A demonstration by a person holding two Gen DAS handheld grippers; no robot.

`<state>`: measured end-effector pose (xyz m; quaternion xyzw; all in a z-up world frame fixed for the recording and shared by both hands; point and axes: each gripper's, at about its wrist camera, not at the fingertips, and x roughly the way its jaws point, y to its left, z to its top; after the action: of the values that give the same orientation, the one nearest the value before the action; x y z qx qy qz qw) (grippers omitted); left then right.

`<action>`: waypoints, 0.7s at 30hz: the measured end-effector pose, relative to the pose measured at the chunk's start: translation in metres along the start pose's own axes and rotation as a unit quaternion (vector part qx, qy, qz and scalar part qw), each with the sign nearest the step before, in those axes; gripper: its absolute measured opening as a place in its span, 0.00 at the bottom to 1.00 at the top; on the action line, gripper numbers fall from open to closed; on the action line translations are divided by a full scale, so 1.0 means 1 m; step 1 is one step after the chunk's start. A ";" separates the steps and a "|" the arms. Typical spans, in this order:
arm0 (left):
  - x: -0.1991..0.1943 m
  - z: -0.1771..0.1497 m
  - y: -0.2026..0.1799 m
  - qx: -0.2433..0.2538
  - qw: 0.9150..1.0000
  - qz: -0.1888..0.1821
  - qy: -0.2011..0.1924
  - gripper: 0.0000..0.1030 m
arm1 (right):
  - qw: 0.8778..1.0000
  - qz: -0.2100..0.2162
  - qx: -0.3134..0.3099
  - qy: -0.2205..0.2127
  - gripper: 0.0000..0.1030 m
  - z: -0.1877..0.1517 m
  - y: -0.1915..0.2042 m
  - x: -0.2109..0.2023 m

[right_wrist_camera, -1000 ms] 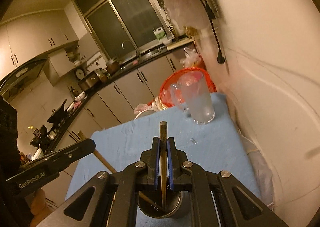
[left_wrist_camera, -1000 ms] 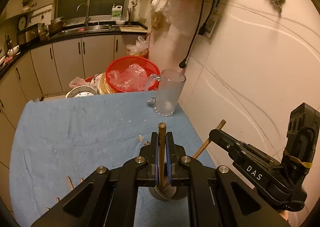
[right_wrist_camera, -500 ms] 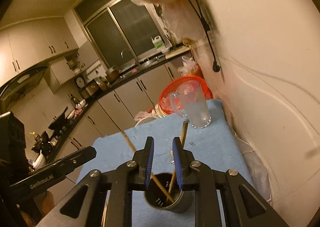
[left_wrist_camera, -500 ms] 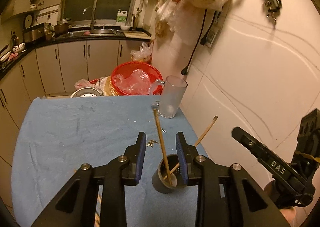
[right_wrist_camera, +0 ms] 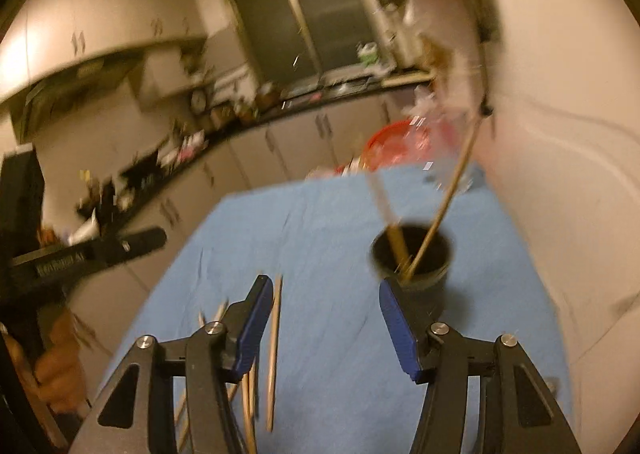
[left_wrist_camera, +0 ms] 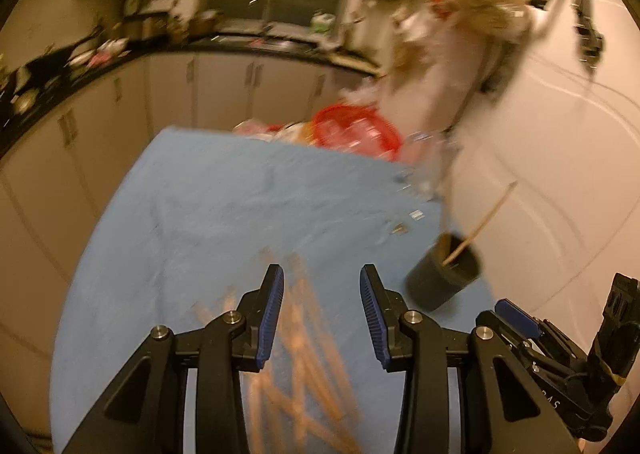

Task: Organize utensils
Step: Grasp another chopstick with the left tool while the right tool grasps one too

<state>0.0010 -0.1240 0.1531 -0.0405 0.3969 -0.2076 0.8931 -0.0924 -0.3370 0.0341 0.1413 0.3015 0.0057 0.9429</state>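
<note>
On blue cloth (right_wrist_camera: pixel 320 238): dark cup (right_wrist_camera: pixel 412 254) holds two chopsticks (right_wrist_camera: pixel 448 197); both grippers (left_wrist_camera: pixel 322 310) (right_wrist_camera: pixel 320 318) spread, empty, just opening.

Your left wrist view rides just behind the left gripper (left_wrist_camera: pixel 322 306), tipped down over the blue cloth (left_wrist_camera: pixel 224 213), with the loose chopsticks (left_wrist_camera: pixel 304 354) close under the lens and heavily blurred. It faces the kitchen counter (left_wrist_camera: pixel 256 41) at the back, white wall to the right. Your right wrist view sits behind the right gripper (right_wrist_camera: pixel 320 318), also angled down, nearer the wall side, and the dark cup (right_wrist_camera: pixel 412 254) is close ahead. Both views share the cloth, the cup (left_wrist_camera: pixel 444 274), the red basket (left_wrist_camera: pixel 356 129) and the counter. Each catches the other gripper at its edge: the right one low right, the left one mid left.
</note>
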 end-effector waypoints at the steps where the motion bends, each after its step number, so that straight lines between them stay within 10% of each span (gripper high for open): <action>1: 0.002 -0.009 0.011 -0.006 1.000 0.009 0.007 0.39 | 1.000 0.003 -0.002 0.012 0.57 -0.007 0.004 0.008; 10: 0.047 -0.081 0.110 -0.110 0.987 0.048 0.110 0.39 | 0.994 -0.004 -0.003 0.109 0.57 -0.064 0.023 0.062; 21: 0.093 -0.053 0.126 -0.189 0.971 0.002 0.143 0.39 | 0.994 -0.018 -0.002 0.107 0.57 -0.061 0.026 0.056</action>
<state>0.0602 -0.0419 0.0229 -0.1773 0.5530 -0.1306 0.8036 -0.0800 -0.2908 -0.0380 0.1331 0.4029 0.0046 0.9055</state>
